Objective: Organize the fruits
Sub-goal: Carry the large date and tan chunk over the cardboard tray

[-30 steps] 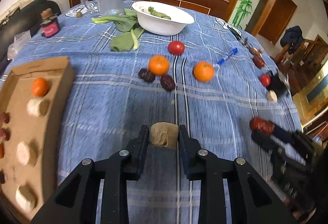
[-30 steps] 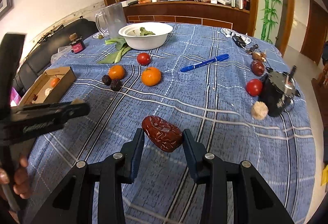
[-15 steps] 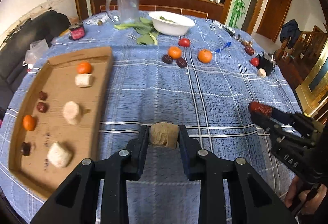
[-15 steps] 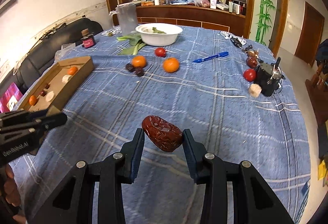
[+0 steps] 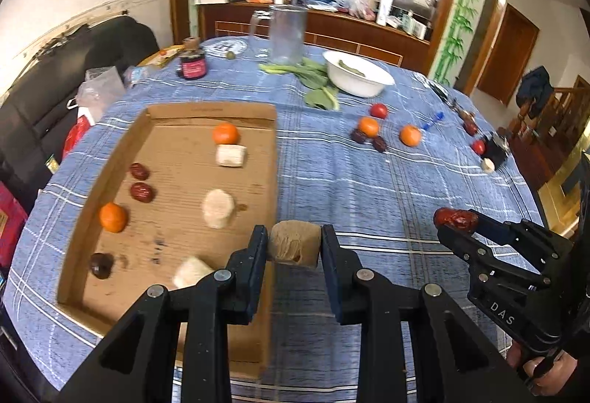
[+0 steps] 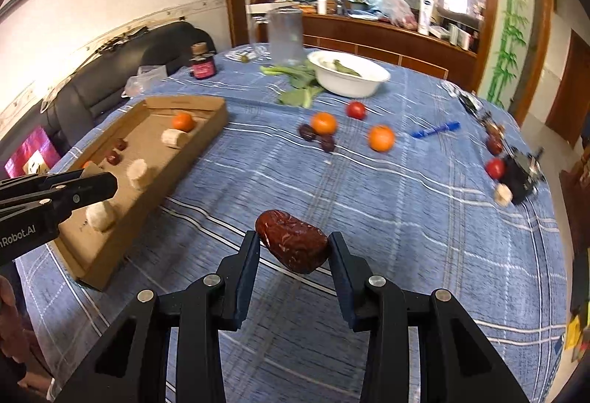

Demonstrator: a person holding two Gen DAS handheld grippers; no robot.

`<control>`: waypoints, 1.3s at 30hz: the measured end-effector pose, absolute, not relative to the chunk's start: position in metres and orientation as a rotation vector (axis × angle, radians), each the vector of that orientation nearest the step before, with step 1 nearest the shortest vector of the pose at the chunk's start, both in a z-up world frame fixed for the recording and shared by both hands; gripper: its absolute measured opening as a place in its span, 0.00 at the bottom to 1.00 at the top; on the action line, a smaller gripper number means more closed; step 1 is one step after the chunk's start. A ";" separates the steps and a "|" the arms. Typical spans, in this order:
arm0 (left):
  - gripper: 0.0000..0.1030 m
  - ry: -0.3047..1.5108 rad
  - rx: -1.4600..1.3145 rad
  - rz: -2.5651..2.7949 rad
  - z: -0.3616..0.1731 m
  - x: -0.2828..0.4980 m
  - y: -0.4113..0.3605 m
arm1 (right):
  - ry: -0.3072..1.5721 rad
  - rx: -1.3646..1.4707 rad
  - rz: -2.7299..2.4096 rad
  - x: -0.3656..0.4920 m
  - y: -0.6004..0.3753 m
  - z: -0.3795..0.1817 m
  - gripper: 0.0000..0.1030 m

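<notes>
- The left gripper [image 5: 294,247] has moved from the open worktop [image 5: 368,189] to the near right edge of the cardboard tray [image 5: 206,111]; its fingers pinch a beige chunk [image 5: 294,245].
- The right gripper [image 6: 293,248] follows, its fingers pinching a red date [image 6: 293,240], still above the cloth.
- Both pieces seem close to delivery; oranges [image 6: 381,137] remain outside.

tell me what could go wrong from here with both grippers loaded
1. The left gripper holds its tan chunk right above the tray wall; lowering here could catch the wall or drop it outside.
2. The date sits tilted in the right gripper, so it might twist out.
3. The tray is crowded; a release could knock the pale chunk.
</notes>
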State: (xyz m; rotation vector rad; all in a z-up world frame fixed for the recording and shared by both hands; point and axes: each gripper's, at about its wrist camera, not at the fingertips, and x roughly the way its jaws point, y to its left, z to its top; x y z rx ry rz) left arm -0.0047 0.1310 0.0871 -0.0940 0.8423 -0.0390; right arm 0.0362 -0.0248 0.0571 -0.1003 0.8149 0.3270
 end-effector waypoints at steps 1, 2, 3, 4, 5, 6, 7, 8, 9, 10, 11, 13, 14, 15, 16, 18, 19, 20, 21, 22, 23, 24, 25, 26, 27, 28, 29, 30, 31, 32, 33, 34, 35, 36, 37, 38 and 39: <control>0.27 0.840 -0.099 -0.031 0.088 -0.006 0.137 | 0.813 -0.104 0.332 0.037 -0.021 0.058 0.40; 0.27 0.837 -0.106 -0.022 0.089 -0.007 0.144 | 0.809 -0.109 0.341 0.038 -0.014 0.059 0.40; 0.27 0.834 -0.113 -0.012 0.089 -0.008 0.151 | 0.808 -0.111 0.353 0.039 -0.007 0.061 0.40; 0.27 0.831 -0.118 0.000 0.090 -0.008 0.157 | 0.808 -0.115 0.362 0.041 -0.001 0.062 0.40; 0.27 0.829 -0.123 0.011 0.090 -0.009 0.164 | 0.806 -0.118 0.369 0.042 0.005 0.063 0.40; 0.27 0.829 -0.127 0.019 0.090 -0.010 0.169 | 0.804 -0.120 0.377 0.042 0.009 0.064 0.40; 0.27 0.828 -0.135 0.036 0.089 -0.011 0.178 | 0.802 -0.125 0.389 0.044 0.017 0.066 0.40; 0.27 0.831 -0.140 0.049 0.088 -0.012 0.184 | 0.801 -0.127 0.396 0.045 0.021 0.066 0.40; 0.27 0.835 -0.146 0.060 0.087 -0.013 0.191 | 0.801 -0.131 0.404 0.047 0.027 0.066 0.40; 0.27 0.837 -0.148 0.072 0.086 -0.015 0.196 | 0.802 -0.134 0.409 0.048 0.030 0.065 0.40; 0.27 0.837 -0.148 0.080 0.085 -0.015 0.200 | 0.809 -0.133 0.408 0.051 0.031 0.064 0.40; 0.27 0.839 -0.140 0.092 0.084 -0.019 0.207 | 0.827 -0.140 0.403 0.053 0.029 0.060 0.40; 0.27 0.841 -0.138 0.092 0.084 -0.021 0.208 | 0.834 -0.148 0.389 0.052 0.025 0.057 0.40; 0.27 0.845 -0.138 0.088 0.084 -0.022 0.208 | 0.846 -0.147 0.380 0.052 0.018 0.054 0.40; 0.27 0.849 -0.140 0.081 0.083 -0.023 0.208 | 0.860 -0.138 0.378 0.051 0.011 0.052 0.40; 0.27 0.849 -0.140 0.065 0.083 -0.026 0.204 | 0.881 -0.117 0.356 0.048 -0.008 0.046 0.41; 0.27 0.851 -0.138 0.055 0.083 -0.026 0.201 | 0.889 -0.113 0.344 0.047 -0.016 0.042 0.49; 0.27 0.853 -0.138 0.041 0.083 -0.027 0.196 | 0.900 -0.105 0.333 0.046 -0.024 0.038 0.58; 0.27 0.858 -0.136 0.028 0.082 -0.026 0.191 | 0.910 -0.095 0.312 0.047 -0.033 0.033 0.61; 0.27 0.862 -0.134 0.016 0.081 -0.026 0.187 | 0.918 -0.085 0.308 0.047 -0.036 0.031 0.63; 0.27 0.864 -0.133 0.007 0.081 -0.025 0.183 | 0.934 -0.065 0.322 0.049 -0.041 0.027 0.63; 0.27 0.865 -0.130 -0.001 0.081 -0.024 0.179 | 0.944 -0.056 0.329 0.050 -0.042 0.024 0.63; 0.27 0.865 -0.127 -0.010 0.082 -0.024 0.175 | 0.951 -0.050 0.331 0.050 -0.044 0.023 0.63; 0.27 0.865 -0.123 -0.021 0.082 -0.024 0.170 | 0.952 -0.036 0.352 0.049 -0.043 0.022 0.63; 0.27 0.865 -0.119 -0.026 0.082 -0.024 0.167 | 0.956 -0.022 0.381 0.049 -0.042 0.020 0.63; 0.27 0.866 -0.115 -0.034 0.082 -0.023 0.163 | 0.961 -0.015 0.403 0.049 -0.038 0.019 0.63; 0.27 0.868 -0.114 -0.039 0.082 -0.023 0.160 | 0.963 -0.029 0.421 0.051 -0.032 0.017 0.63; 0.27 0.868 -0.114 -0.045 0.083 -0.023 0.157 | 0.958 -0.048 0.421 0.052 -0.027 0.015 0.63; 0.27 0.868 -0.111 -0.048 0.083 -0.023 0.154 | 0.954 -0.062 0.420 0.053 -0.023 0.012 0.63; 0.27 0.869 -0.108 -0.050 0.083 -0.023 0.152 | 0.961 -0.061 0.424 0.057 -0.020 0.008 0.62; 0.27 0.869 -0.107 -0.054 0.083 -0.024 0.151 | 0.972 -0.052 0.432 0.060 -0.019 0.005 0.61; 0.27 0.869 -0.104 -0.055 0.083 -0.025 0.150 | 0.980 -0.049 0.437 0.061 -0.018 0.002 0.52; 0.27 0.868 -0.101 -0.054 0.083 -0.026 0.149 | 0.971 -0.078 0.423 0.061 -0.015 0.001 0.43; 0.27 0.867 -0.100 -0.054 0.084 -0.027 0.148 | 0.970 -0.103 0.421 0.061 -0.013 0.000 0.41; 0.27 0.867 -0.101 -0.052 0.084 -0.027 0.148 | 0.969 -0.120 0.419 0.060 -0.011 0.001 0.41; 0.27 0.868 -0.103 -0.050 0.084 -0.028 0.148 | 0.970 -0.125 0.419 0.059 -0.010 0.001 0.41; 0.27 0.869 -0.106 -0.048 0.084 -0.028 0.149 | 0.967 -0.127 0.421 0.057 -0.009 0.002 0.41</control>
